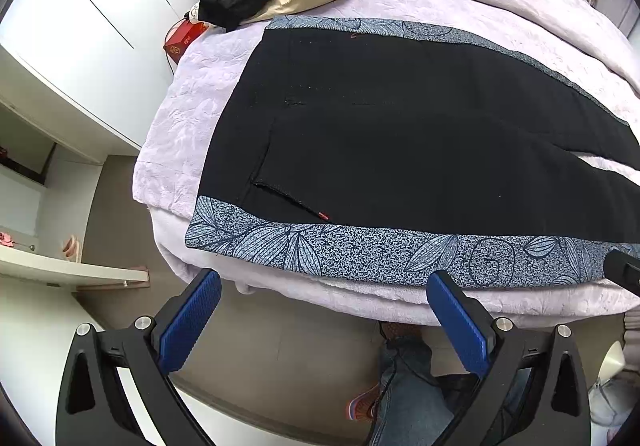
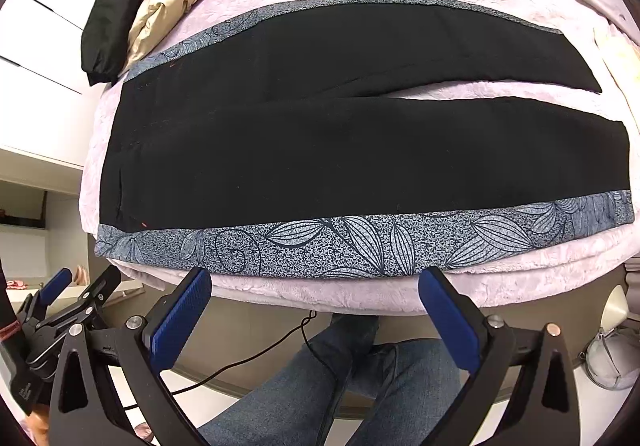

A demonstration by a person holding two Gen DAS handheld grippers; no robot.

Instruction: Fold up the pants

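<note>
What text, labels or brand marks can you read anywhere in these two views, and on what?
None can be read.
Small red tag on the black pants: too small to read.
Gold emblem on the red box beside the bed: blurred.
White print on the left gripper's black body, seen in the right wrist view: too small.

Black pants with grey leaf-print side stripes lie flat, unfolded, legs slightly apart.

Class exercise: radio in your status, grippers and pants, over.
Left gripper open, right gripper open, both empty. Black pants flat, unfolded, legs apart. Nothing on them.
</note>
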